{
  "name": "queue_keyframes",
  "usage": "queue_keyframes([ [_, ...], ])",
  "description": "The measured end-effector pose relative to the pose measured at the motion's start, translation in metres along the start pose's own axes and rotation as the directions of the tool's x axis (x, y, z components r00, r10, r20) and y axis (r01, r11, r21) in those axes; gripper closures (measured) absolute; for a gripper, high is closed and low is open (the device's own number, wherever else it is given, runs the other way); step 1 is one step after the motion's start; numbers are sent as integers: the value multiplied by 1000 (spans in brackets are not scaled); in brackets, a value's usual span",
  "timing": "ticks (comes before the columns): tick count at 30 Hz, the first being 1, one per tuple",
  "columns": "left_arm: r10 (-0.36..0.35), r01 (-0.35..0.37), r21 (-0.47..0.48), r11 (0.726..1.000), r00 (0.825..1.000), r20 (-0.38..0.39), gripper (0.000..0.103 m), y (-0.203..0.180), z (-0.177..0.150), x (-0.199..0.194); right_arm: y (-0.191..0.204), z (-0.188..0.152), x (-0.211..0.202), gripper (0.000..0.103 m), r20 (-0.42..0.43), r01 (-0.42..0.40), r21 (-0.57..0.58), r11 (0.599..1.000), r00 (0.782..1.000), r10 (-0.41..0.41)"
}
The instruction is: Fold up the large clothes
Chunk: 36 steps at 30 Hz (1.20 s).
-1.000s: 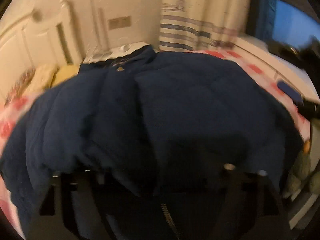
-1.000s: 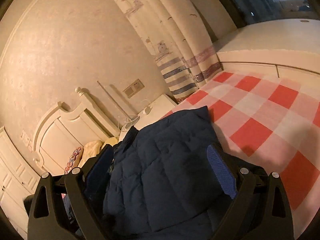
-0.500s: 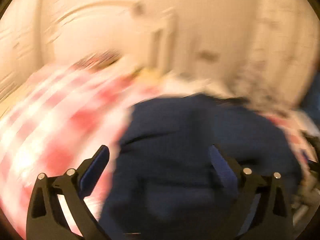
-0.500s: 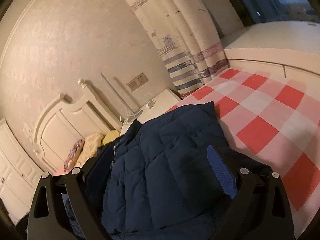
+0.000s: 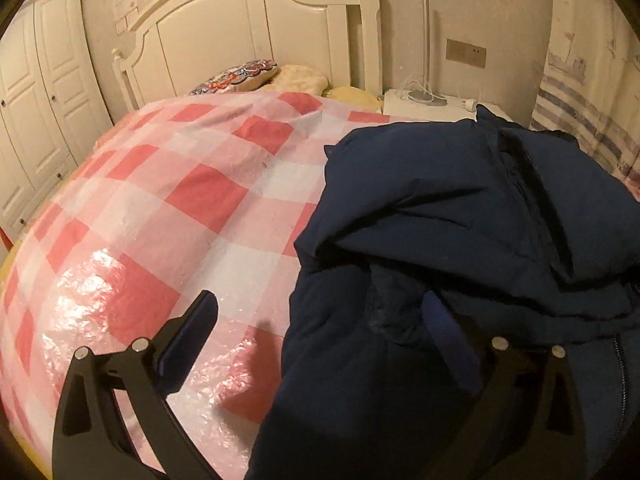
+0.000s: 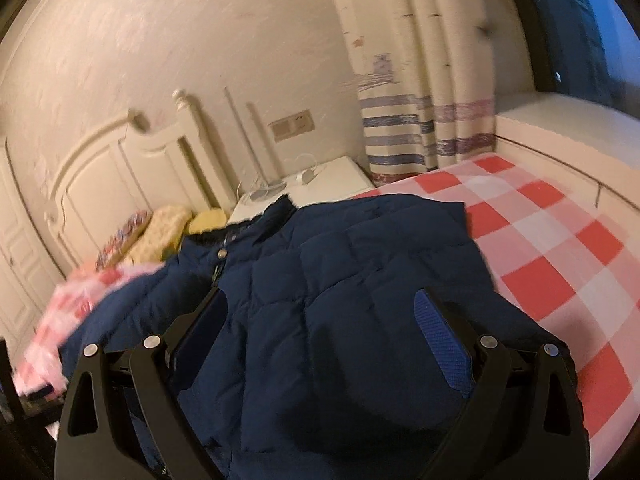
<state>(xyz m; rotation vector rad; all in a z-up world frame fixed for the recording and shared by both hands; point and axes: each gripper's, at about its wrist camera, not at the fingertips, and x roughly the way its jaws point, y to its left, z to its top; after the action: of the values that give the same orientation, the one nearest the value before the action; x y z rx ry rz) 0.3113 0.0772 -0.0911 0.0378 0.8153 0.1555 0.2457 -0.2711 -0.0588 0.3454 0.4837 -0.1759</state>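
Note:
A large navy padded jacket [image 5: 460, 216] lies bunched on a bed with a red-and-white check cover [image 5: 168, 216]. My left gripper [image 5: 324, 320] is open and empty at the jacket's left edge, its right finger over the fabric and its left finger over the cover. In the right wrist view the jacket [image 6: 344, 280] lies with its collar toward the headboard. My right gripper [image 6: 320, 316] is open and empty just above the jacket's lower part.
A white headboard [image 5: 256, 28] and pillows [image 5: 260, 76] are at the bed's far end. A white nightstand [image 5: 432, 104] with a lamp stands beside it. A wardrobe [image 5: 36, 92] is at the left, a striped curtain [image 6: 420, 80] and white ledge [image 6: 568, 128] at the right.
My left gripper let go of the jacket, opened, and swung left toward the headboard side. My right gripper stayed open and shifted slightly over the jacket.

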Motion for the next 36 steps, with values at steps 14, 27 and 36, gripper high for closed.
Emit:
queue_keyframes([
  [14, -29, 29, -18, 999, 1000, -5, 2, 6, 0, 1, 193, -68, 5, 12, -122, -79, -781, 620, 992, -27],
  [27, -33, 33, -21, 999, 999, -11, 2, 5, 0, 3, 210, -50, 21, 59, -101, -128, -804, 580, 992, 79],
  [36, -31, 31, -19, 999, 999, -11, 2, 5, 0, 3, -31, 24, -10, 70, -49, -248, 175, 953, 964, 260],
])
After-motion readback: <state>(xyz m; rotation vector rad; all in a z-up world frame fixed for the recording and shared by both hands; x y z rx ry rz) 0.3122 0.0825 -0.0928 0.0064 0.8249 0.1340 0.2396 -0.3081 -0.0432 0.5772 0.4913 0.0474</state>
